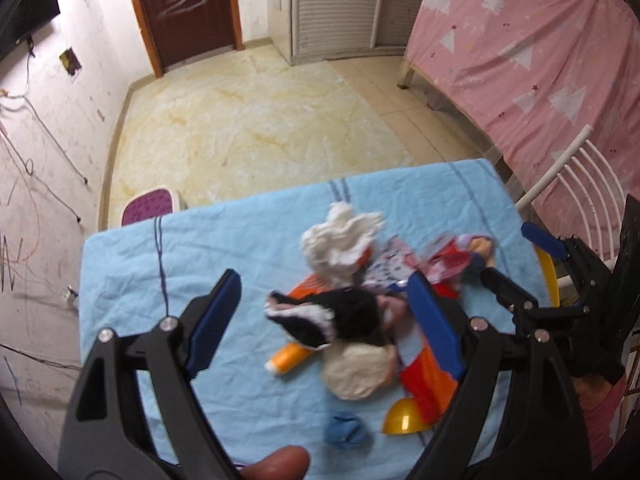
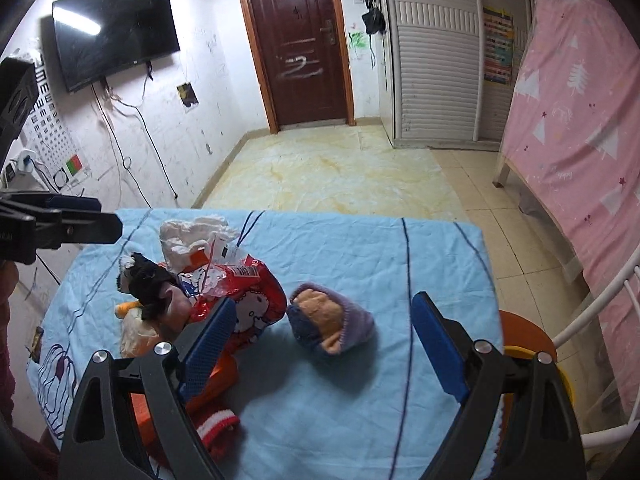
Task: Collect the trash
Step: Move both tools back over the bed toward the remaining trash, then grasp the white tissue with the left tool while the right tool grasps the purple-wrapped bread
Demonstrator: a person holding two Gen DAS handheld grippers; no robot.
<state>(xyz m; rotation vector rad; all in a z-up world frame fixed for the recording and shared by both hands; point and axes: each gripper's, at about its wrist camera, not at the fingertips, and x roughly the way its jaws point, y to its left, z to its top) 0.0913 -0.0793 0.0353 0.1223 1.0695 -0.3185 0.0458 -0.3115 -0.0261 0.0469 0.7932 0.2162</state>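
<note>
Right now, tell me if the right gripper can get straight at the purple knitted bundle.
Probably yes. The right gripper is open, and the purple knitted bundle lies alone on the blue cloth just ahead of its fingers; the red snack bag sits beside it, not over it.

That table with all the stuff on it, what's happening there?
A person holds two grippers over a table covered in blue cloth, tidying up trash. Both the left gripper and the right gripper are open and hold nothing. A pile lies on the cloth: white tissue, a black sock, a red wrapper and a rolled purple sock. The purple sock sits between the right gripper's fingers, not touched yet.
</note>
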